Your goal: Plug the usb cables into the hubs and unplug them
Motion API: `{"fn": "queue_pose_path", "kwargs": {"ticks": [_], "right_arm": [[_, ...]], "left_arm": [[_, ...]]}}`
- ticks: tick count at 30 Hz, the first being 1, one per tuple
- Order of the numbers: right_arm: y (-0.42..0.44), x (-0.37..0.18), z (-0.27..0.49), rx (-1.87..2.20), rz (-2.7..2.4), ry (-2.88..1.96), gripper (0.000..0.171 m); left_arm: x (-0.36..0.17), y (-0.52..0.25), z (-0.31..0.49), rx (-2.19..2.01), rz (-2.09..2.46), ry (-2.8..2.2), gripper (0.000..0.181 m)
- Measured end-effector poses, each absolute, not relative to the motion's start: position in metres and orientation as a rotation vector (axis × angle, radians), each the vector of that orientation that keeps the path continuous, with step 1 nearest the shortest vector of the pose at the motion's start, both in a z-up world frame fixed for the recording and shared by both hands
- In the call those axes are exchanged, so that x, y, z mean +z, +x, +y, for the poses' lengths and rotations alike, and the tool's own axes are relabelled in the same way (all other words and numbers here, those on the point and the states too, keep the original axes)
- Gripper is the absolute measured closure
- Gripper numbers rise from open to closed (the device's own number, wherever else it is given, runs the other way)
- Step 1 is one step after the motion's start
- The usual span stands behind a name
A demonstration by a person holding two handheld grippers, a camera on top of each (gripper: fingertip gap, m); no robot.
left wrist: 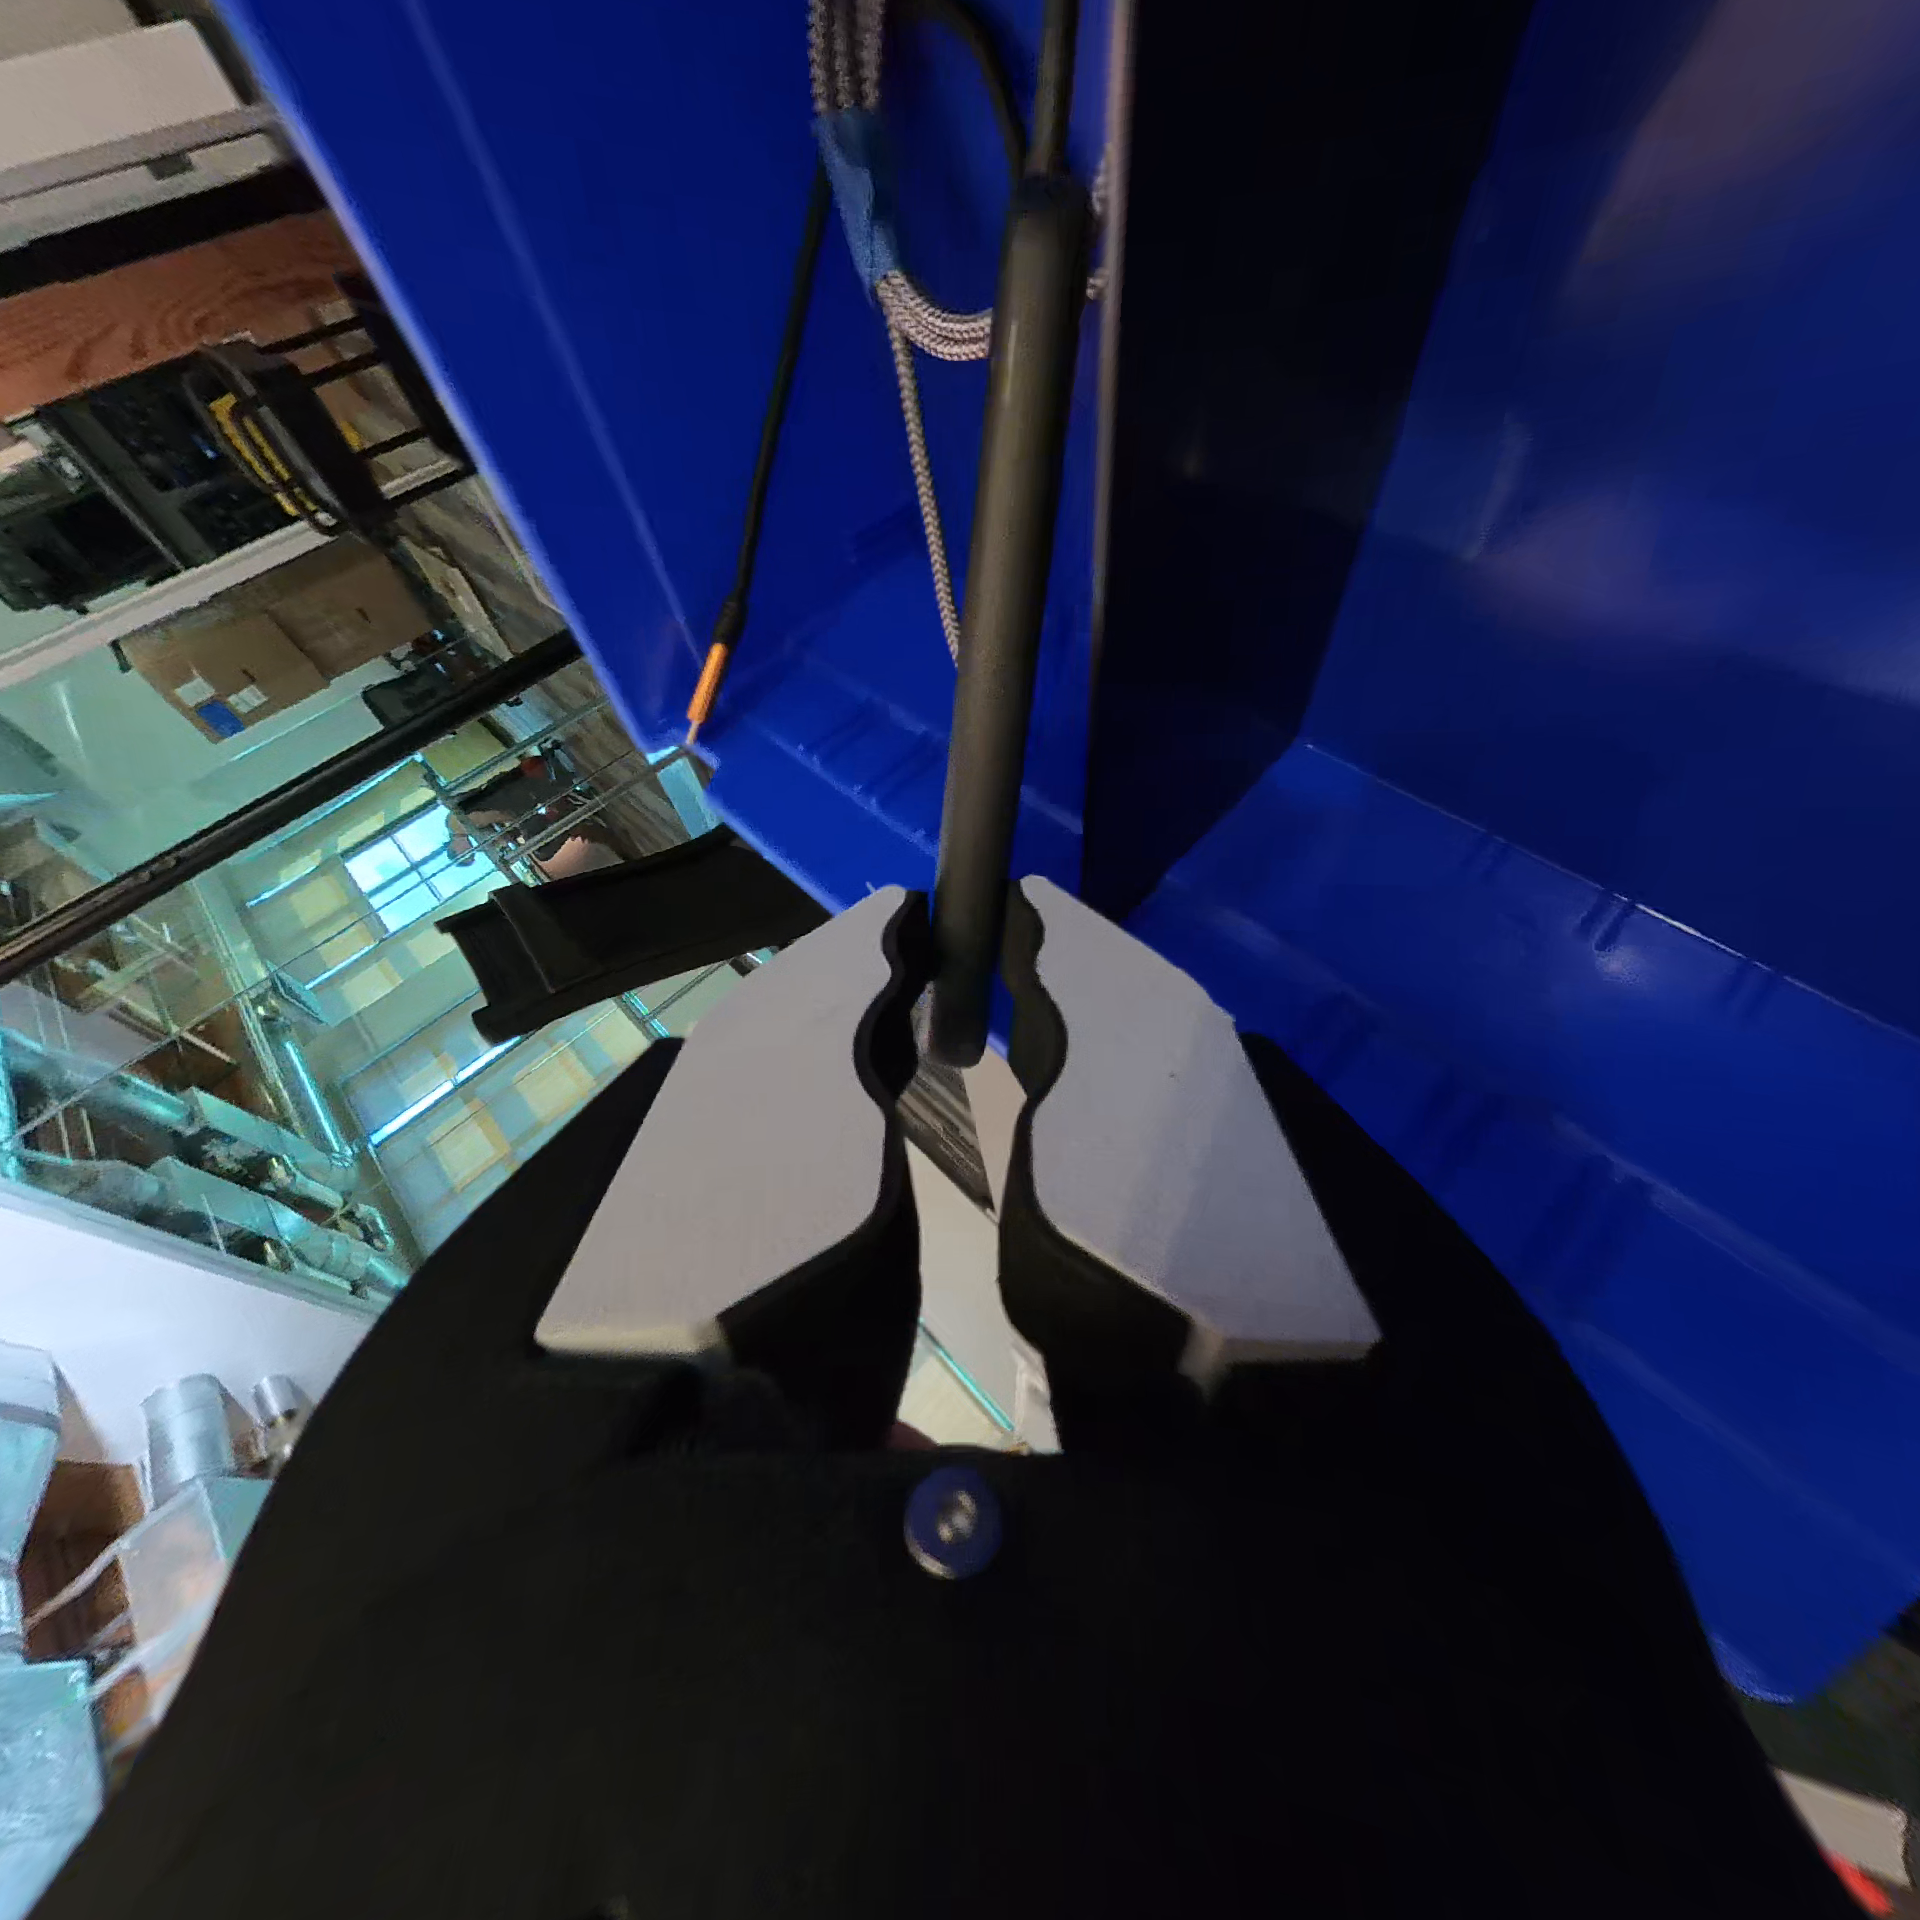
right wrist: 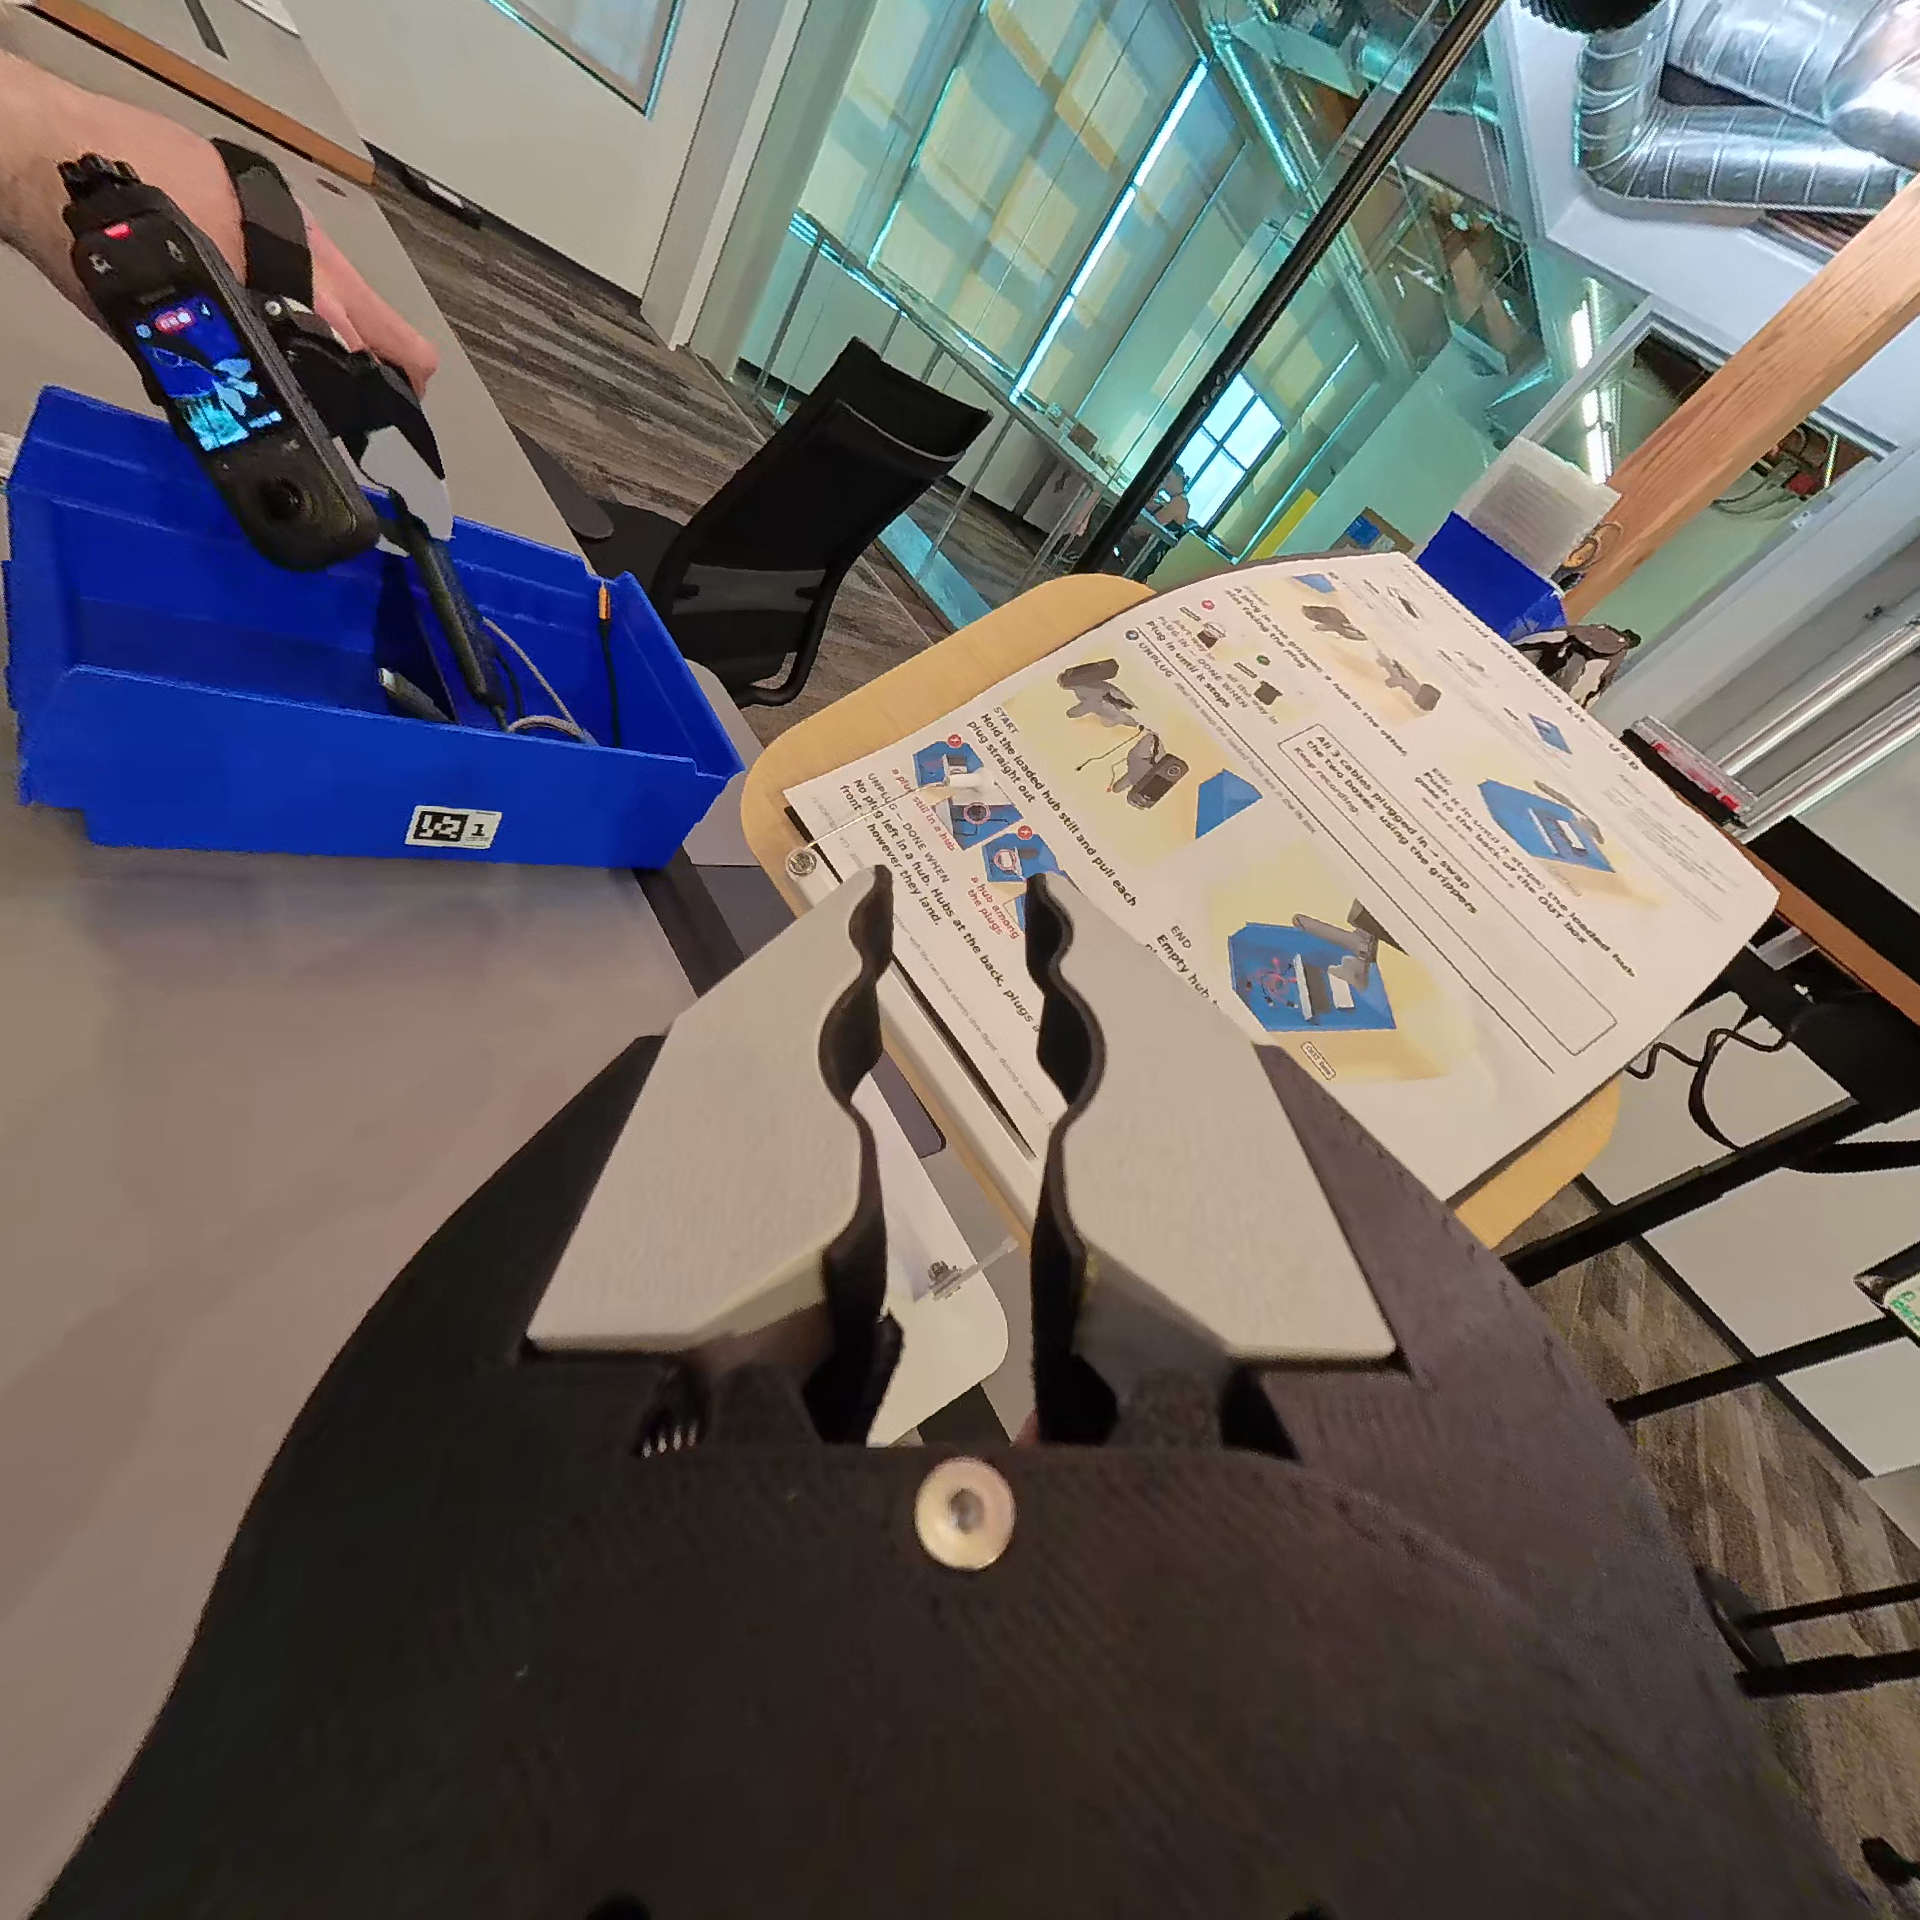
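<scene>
My left gripper [left wrist: 961,920] is shut on the end of a slim dark grey USB hub [left wrist: 1003,623], which points down into a blue bin [left wrist: 1558,727]. A braided grey cable [left wrist: 920,436] and a thin black cable with an orange tip [left wrist: 707,681] lie in the bin beside the hub. The right wrist view shows the left gripper [right wrist: 416,520] holding the hub [right wrist: 452,613] tilted over the bin [right wrist: 312,790], with the braided cable [right wrist: 540,717] at its lower end. My right gripper [right wrist: 956,894] is open and empty, off to the bin's right.
The bin stands on a grey table [right wrist: 260,1039] near its edge. A printed instruction sheet [right wrist: 1299,831] lies on a wooden board beyond the right gripper. A black chair [right wrist: 821,520] stands behind the bin. A person's hand [right wrist: 353,301] holds the left gripper. The tips of one gripper are about 50 centimeters away from the tips of the other.
</scene>
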State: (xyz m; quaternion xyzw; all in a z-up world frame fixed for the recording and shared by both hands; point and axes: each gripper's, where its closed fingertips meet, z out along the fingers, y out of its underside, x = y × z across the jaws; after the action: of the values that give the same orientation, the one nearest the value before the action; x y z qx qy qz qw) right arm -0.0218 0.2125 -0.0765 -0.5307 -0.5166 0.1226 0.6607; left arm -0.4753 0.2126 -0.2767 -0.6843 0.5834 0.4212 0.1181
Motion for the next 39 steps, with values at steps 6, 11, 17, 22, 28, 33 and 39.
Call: {"fn": "queue_pose_path", "kwargs": {"ticks": [6, 11, 17, 22, 28, 33, 39], "right_arm": [[-0.034, -0.079, 0.206, 0.302, -1.196, -1.181, 0.147], [-0.051, -0.084, 0.200, 0.341, -1.230, -1.158, 0.147], [-0.075, -0.094, 0.192, 0.392, -1.276, -1.137, 0.143], [-0.085, -0.090, 0.184, 0.466, -1.265, -1.105, 0.143], [-0.086, -0.089, 0.181, 0.564, -1.249, -1.088, 0.142], [-0.092, -0.082, 0.168, 0.727, -1.229, -1.039, 0.139], [-0.098, -0.065, 0.137, 1.061, -1.208, -0.940, 0.137]], "left_arm": [[-0.242, -0.472, 0.211, 1.333, 1.539, -1.848, 0.168], [-0.209, -0.471, 0.204, 1.413, 1.426, -1.742, 0.168], [-0.169, -0.464, 0.195, 1.465, 1.351, -1.598, 0.168], [-0.138, -0.449, 0.183, 1.334, 1.217, -1.583, 0.168], [-0.100, -0.411, 0.165, 1.066, 1.075, -1.559, 0.168], [-0.076, -0.373, 0.148, 0.858, 1.043, -1.508, 0.168], [-0.056, -0.317, 0.122, 0.591, 1.143, -1.429, 0.168]]}}
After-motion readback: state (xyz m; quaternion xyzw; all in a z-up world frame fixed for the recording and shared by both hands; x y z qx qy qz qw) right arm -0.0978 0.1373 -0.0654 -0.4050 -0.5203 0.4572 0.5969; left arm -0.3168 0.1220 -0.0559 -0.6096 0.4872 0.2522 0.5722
